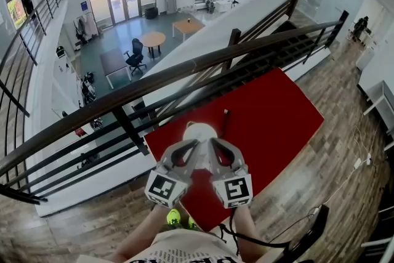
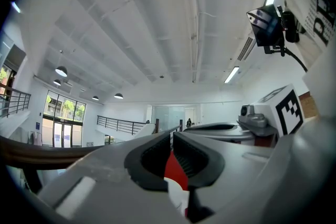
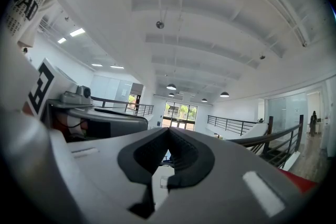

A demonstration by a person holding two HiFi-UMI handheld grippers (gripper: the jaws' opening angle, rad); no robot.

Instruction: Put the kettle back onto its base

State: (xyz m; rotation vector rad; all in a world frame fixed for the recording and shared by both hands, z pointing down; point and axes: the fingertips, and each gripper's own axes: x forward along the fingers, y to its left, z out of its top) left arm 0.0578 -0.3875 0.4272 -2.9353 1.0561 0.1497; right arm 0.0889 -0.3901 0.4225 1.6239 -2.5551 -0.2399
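Surface: I see a red tabletop (image 1: pixel 277 114) set tight against a dark railing (image 1: pixel 184 71), with wooden floor (image 1: pixel 320 182) around it.
Room: I'm on an upper gallery. Past the railing a lower hall opens, with a round table (image 1: pixel 153 37), an office chair (image 1: pixel 135 52) and glass doors (image 1: pixel 123 0).
Kettle: I take the white rounded shape to be the kettle (image 1: pixel 200 130). It sits on the red top just beyond both sets of tips and is half hidden by them. I cannot tell whether a base is under it.
Rod: a slim dark rod (image 1: pixel 225 122) stands just right of it.
Left gripper (image 1: pixel 196 144): held about level, angled in towards the other gripper. Its jaws are clenched, nothing between them.
Right gripper (image 1: pixel 213 142): level, mirroring the left, tips close beside it. Its jaws are pressed together, empty.
Arms: both forearms reach forward from the bottom edge.
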